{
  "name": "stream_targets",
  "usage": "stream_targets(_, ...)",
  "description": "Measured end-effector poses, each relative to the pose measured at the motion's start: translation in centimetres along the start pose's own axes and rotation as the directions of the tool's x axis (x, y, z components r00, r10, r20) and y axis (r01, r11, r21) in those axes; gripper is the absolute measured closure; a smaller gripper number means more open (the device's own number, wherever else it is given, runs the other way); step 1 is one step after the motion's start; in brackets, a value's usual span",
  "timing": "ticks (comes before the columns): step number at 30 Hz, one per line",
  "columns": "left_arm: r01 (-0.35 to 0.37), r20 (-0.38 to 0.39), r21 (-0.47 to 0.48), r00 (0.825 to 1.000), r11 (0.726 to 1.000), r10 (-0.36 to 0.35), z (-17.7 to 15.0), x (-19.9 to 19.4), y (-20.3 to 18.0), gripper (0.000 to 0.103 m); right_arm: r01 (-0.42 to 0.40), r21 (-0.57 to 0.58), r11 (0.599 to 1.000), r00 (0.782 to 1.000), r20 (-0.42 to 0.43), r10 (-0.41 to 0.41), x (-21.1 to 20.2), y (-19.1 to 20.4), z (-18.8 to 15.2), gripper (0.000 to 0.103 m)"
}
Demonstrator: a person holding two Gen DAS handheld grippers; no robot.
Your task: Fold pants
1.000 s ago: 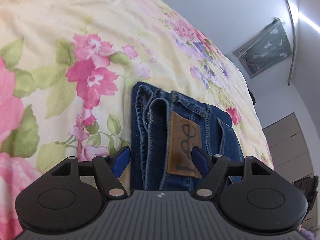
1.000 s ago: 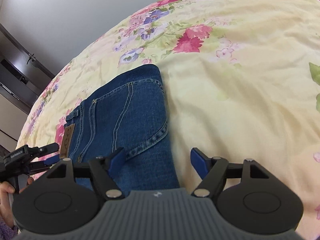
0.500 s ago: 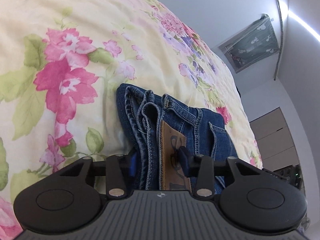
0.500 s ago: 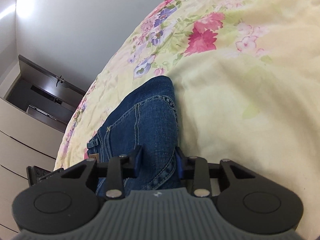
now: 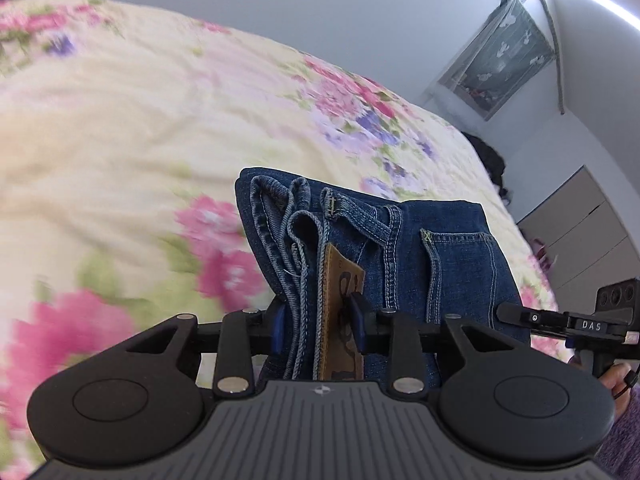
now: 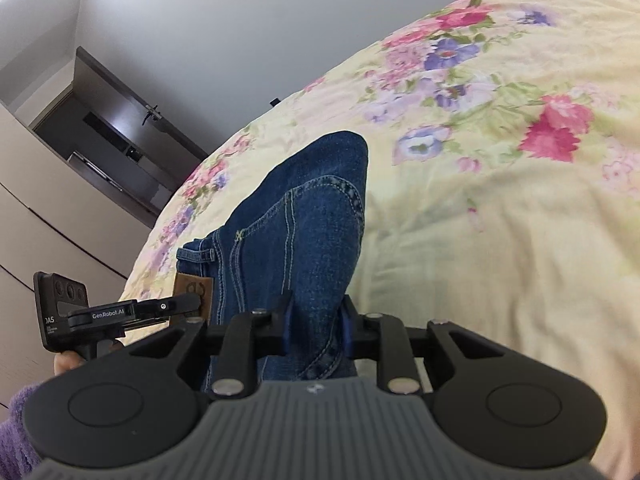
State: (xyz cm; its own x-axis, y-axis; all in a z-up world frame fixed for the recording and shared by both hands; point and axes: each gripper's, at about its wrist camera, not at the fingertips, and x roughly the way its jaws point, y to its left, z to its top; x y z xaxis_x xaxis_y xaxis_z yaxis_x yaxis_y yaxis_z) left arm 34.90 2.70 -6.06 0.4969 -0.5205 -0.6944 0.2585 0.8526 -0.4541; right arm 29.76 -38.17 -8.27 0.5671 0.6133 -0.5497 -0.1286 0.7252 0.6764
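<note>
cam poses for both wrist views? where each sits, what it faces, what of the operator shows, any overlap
Left wrist: sits behind the left gripper, facing along its fingers over the folded jeans and floral bedspread toward a window; jaws clamp the waistband at the leather patch. The right gripper and a fingertip show at right.
Right wrist: sits behind the right gripper, clamped on the jeans' folded edge, facing a dark doorway; the left gripper, fingers and purple sleeve show at left.
Shared: jeans, patch, bedspread, each other's gripper.

The left gripper is pinching the folded jeans at the waistband (leather patch between its fingers), above the floral bedspread.
</note>
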Motion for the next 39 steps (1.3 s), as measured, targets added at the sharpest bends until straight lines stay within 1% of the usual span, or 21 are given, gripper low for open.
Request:
stream_targets(2, -0.048, 0.000, 0.017, 0.999, 0.999, 0.048, 0.3, -2.6, 1.3, 0.068, -0.035, 0.014, 0.999, 0.999, -0.015, 0.035, 1.6, 2.1, -0.7, 0.085)
stream_targets(5, -0.120, 0.004, 0.030, 0.993, 0.992, 0.120, 0.4, -5.8, 3.7, 0.068, -0.084, 0.029, 0.996, 0.995, -0.049, 0.086, 4.8, 5.0, -1.8, 0.085)
stream_targets(8, -0.170, 0.012, 0.007, 0.985, 0.985, 0.170, 0.0, -8.1, 6.5, 0.068, -0.118, 0.042, 0.992, 0.989, -0.087, 0.122, 8.1, 7.6, -3.0, 0.085)
stream_targets(11, -0.192, 0.010, -0.025, 0.981, 0.981, 0.192, -0.5, -9.4, 9.5, 0.067, -0.138, 0.039, 0.990, 0.982, -0.123, 0.142, 11.2, 10.0, -3.9, 0.085)
stream_targets(14, -0.198, -0.004, -0.053, 0.980, 0.979, 0.198, -1.1, -9.7, 12.3, 0.067, -0.143, 0.042, 0.989, 0.976, -0.162, 0.148, 14.1, 11.4, -4.5, 0.085)
stream_targets(17, -0.197, -0.022, -0.084, 0.980, 0.977, 0.196, -2.0, -8.9, 14.8, 0.067, -0.125, 0.040, 0.991, 0.971, -0.200, 0.131, 16.6, 12.1, -5.4, 0.085)
stream_targets(19, -0.184, -0.028, -0.110, 0.983, 0.977, 0.182, -2.9, -8.1, 16.4, 0.067, -0.107, 0.033, 0.994, 0.971, -0.213, 0.111, 18.1, 12.1, -5.7, 0.085)
stream_targets(23, -0.151, -0.017, -0.158, 0.988, 0.976, 0.150, -3.9, -6.3, 18.9, 0.067, -0.061, 0.034, 0.998, 0.969, -0.238, 0.067, 19.7, 10.8, -6.0, 0.085)
stream_targets(27, -0.128, -0.015, -0.152, 0.992, 0.980, 0.128, -4.5, -5.3, 20.3, 0.064, -0.019, 0.018, 1.000, 0.966, -0.258, 0.023, 21.1, 10.0, -6.1, 0.085)
stream_targets(29, -0.106, -0.013, -0.168, 0.994, 0.980, 0.105, -4.8, -5.2, 21.0, 0.061, 0.001, -0.007, 1.000, 0.964, -0.267, -0.003, 21.9, 9.7, -6.3, 0.084)
stream_targets(31, -0.096, -0.009, -0.184, 0.995, 0.978, 0.096, -5.1, -5.1, 21.3, 0.060, 0.011, 0.002, 1.000, 0.961, -0.276, -0.010, 22.4, 9.3, -6.4, 0.082)
stream_targets(34, -0.109, -0.009, -0.207, 0.994, 0.972, 0.110, -5.1, -5.4, 21.1, 0.059, 0.024, 0.015, 1.000, 0.960, -0.281, -0.019, 22.4, 9.1, -6.4, 0.081)
stream_targets(36, -0.134, -0.014, -0.219, 0.991, 0.966, 0.134, -4.9, -5.7, 20.8, 0.053, 0.046, -0.013, 0.999, 0.958, -0.281, -0.048, 22.4, 9.8, -6.2, 0.079)
stream_targets(37, -0.160, -0.019, -0.213, 0.987, 0.964, 0.160, -4.8, -5.9, 20.4, 0.049, 0.060, -0.033, 0.998, 0.958, -0.277, -0.067, 22.2, 10.2, -6.2, 0.077)
stream_targets(38, -0.188, -0.024, -0.201, 0.982, 0.961, 0.187, -4.7, -6.2, 20.0, 0.047, 0.083, -0.071, 0.994, 0.959, -0.267, -0.099, 22.4, 11.0, -6.0, 0.069)
stream_targets(39, -0.215, -0.026, -0.186, 0.976, 0.959, 0.214, -4.6, -6.6, 19.5, 0.047, 0.116, -0.116, 0.986, 0.958, -0.250, -0.142, 22.2, 11.7, -6.0, 0.063)
